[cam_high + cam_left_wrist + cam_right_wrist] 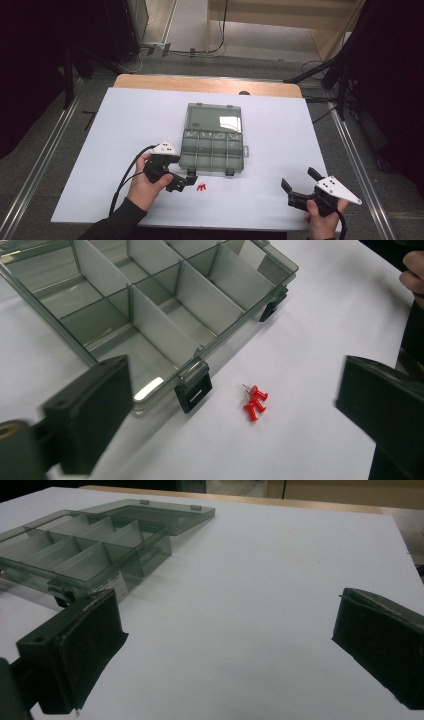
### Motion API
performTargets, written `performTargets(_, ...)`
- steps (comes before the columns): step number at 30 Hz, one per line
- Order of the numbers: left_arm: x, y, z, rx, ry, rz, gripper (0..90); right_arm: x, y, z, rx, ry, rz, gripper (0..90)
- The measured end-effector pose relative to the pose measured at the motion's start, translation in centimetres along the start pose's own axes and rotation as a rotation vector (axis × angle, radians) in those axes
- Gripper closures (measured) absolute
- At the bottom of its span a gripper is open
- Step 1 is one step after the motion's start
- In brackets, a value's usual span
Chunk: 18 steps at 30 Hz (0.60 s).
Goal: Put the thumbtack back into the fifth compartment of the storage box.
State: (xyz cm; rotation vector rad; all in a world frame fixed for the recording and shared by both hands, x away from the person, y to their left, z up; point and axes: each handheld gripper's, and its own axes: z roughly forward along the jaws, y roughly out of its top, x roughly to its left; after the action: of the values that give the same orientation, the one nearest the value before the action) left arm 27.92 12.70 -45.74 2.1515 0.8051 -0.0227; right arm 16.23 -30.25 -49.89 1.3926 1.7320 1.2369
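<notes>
The box is seen lid-open on the bench, red pins just beside its latch (both grippers' fingers spread apart, left, right).

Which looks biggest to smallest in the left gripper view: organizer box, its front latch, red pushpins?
1. organizer box, largest by far
2. front latch
3. red pushpins, though the cluster looks close to the latch in size

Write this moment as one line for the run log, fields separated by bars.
left gripper: open, near red pushpins | right gripper: open, over bare table | organizer box: lid open, compartments look empty
</notes>
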Motion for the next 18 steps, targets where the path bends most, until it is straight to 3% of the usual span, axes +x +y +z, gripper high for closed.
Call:
performTargets(6, -0.6, -0.2, 0.3, 0.037, 0.032, 0.017, 15.9, -0.1, -0.1, 0.1, 0.007, -0.008, 0.000, 0.2)
performTargets(8, -0.8, -0.3, 0.5, 0.051, 0.038, 0.026, 26.0, -0.1, -0.1, 0.1, 0.007, -0.008, 0.003, 0.6)
performTargets(12, -1.3, -0.4, 1.0, 0.077, 0.033, 0.029, 34.7, -0.1, -0.2, 0.0, 0.007, -0.008, -0.006, 0.9)
performTargets(15, -1.7, -0.5, 1.3, 0.094, -0.006, 0.030, 50.3, -0.1, -0.2, 0.0, 0.008, -0.010, -0.009, 1.2)
performTargets(18, -2.3, -0.9, 2.1, 0.130, 0.007, 0.058, 54.7, -0.1, -0.2, 0.0, 0.006, -0.013, -0.008, 1.6)
